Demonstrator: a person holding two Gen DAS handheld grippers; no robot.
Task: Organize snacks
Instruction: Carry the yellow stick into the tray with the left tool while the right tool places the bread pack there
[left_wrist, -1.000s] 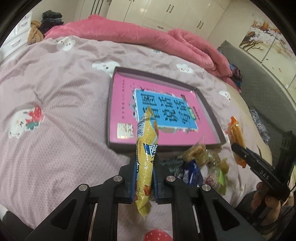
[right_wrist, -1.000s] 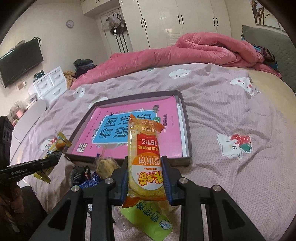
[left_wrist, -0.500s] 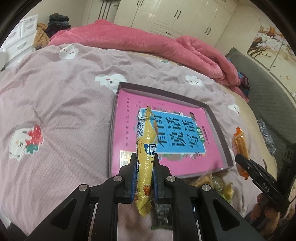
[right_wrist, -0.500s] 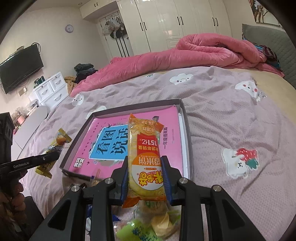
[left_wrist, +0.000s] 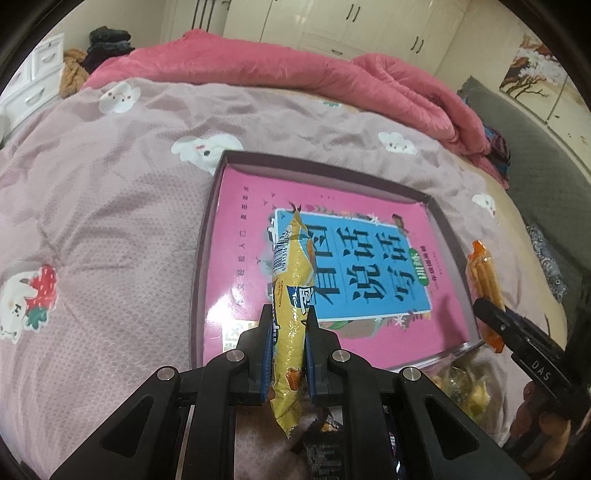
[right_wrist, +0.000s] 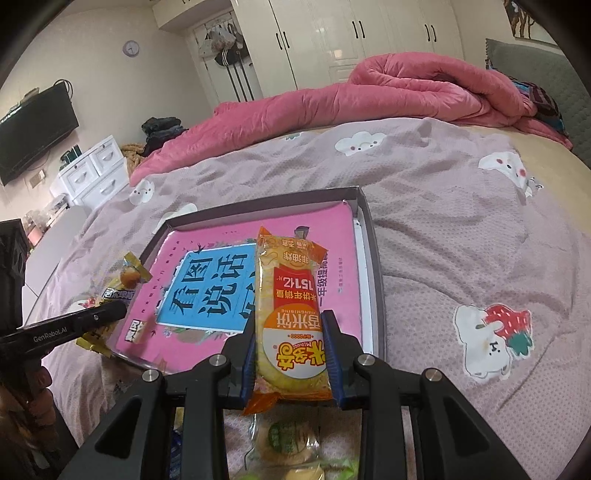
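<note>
A shallow dark box (left_wrist: 207, 258) (right_wrist: 375, 266) holding a pink book (left_wrist: 369, 325) lies on the bed. My left gripper (left_wrist: 288, 314) is shut on a narrow yellow snack packet (left_wrist: 291, 280) held edge-on over the box's near left part; it also shows in the right wrist view (right_wrist: 125, 280). My right gripper (right_wrist: 291, 321) is shut on an orange rice-cracker packet (right_wrist: 291, 314) held over the box's near right part; it also shows in the left wrist view (left_wrist: 484, 273). Loose wrapped snacks (left_wrist: 461, 387) (right_wrist: 288, 439) lie below the grippers, in front of the box.
The box sits on a mauve bedspread (left_wrist: 92, 221) with cartoon prints. A rumpled pink duvet (left_wrist: 332, 81) lies along the far side. A grey headboard (left_wrist: 535, 177) stands to the right, white drawers (right_wrist: 96, 166) and a wall TV (right_wrist: 33, 133) to the left.
Both grippers have moved forward with their packets, from above the loose snack pile to over the near part of the box. Both stay shut.
</note>
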